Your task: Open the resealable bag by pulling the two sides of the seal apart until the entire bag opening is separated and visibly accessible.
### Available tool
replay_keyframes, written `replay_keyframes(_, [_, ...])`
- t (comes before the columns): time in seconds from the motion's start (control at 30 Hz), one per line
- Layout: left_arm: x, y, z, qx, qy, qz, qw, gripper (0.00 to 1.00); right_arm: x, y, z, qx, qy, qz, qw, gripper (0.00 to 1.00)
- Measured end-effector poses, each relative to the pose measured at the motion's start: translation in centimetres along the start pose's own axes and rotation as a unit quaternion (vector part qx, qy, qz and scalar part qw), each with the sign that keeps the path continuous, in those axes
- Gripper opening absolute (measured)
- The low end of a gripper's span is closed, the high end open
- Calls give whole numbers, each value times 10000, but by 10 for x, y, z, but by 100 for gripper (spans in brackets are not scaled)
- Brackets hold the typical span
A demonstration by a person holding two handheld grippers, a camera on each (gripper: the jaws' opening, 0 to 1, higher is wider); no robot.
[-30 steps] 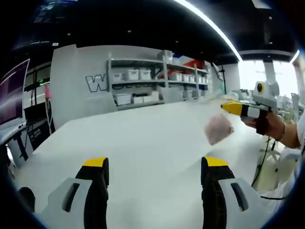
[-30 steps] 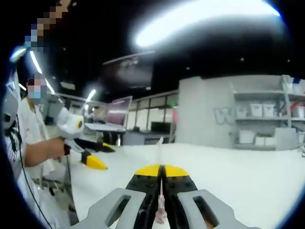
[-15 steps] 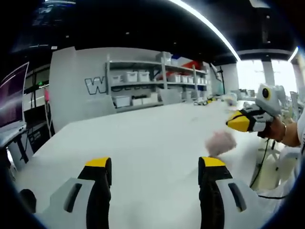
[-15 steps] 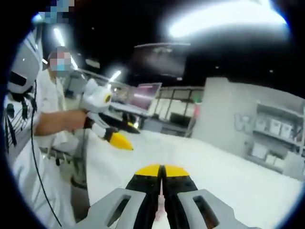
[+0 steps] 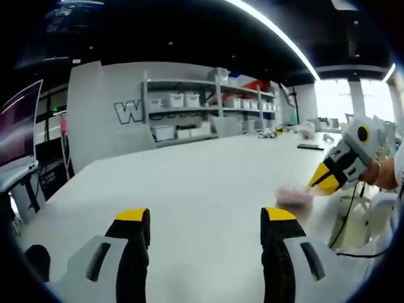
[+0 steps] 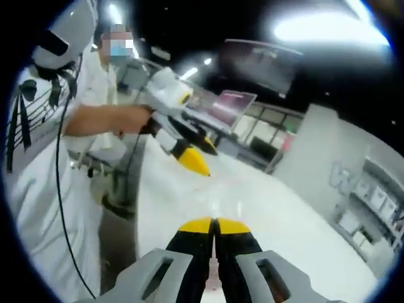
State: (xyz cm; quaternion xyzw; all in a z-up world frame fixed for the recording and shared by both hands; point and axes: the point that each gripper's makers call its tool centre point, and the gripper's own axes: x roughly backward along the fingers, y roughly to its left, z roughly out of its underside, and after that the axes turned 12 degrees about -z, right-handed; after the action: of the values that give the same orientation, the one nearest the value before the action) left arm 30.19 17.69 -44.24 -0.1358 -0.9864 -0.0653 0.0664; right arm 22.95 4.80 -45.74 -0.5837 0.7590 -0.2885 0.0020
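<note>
Bag: pinkish resealable bag [image 5: 293, 195] is showing as a blur at the tip of the right tongs in the left gripper view, hanging low, just above or on the white table [image 5: 189, 183]; which of the two cannot be told. In the right gripper view a thin clear strip of the bag [image 6: 213, 268] is running up between the closed jaws.

Right tongs: right tongs [image 6: 213, 228] are pressing their yellow-tipped jaws together with the bag's edge pinched between them. In the left gripper view these tongs [image 5: 326, 180] are coming in from the right, held by a hand [image 5: 384, 177], with the yellow tip pointing down toward the bag.

Left tongs: left tongs [image 5: 205, 218] are standing wide apart over the bare table, gripping nothing. In the right gripper view they [image 6: 196, 161] are reaching in from the left, held by the person's hand [image 6: 136, 118], yellow tip pointing toward the table; the gap between the jaws cannot be judged from that angle.

Spacing: bag is lying just right of the left tongs' right jaw, apart from it.

Background: shelves [image 5: 208, 104] with white bins are standing against a grey wall beyond the table.
</note>
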Motion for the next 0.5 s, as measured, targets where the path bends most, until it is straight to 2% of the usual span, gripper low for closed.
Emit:
replay_keyframes(0.2, [3, -2, 5, -16, 41, 56, 10000, 69, -3, 13, 6, 275, 257, -122, 9992, 0])
replay_keyframes(0.37, [10, -7, 4, -154, -26, 226, 9996, 66, 1, 13, 6, 239, 245, -111, 9994, 0])
replay_keyframes(0.5, [21, -14, 2, -498, -230, 452, 9975, 60, 4, 10, 4, 125, 159, -70, 9998, 0])
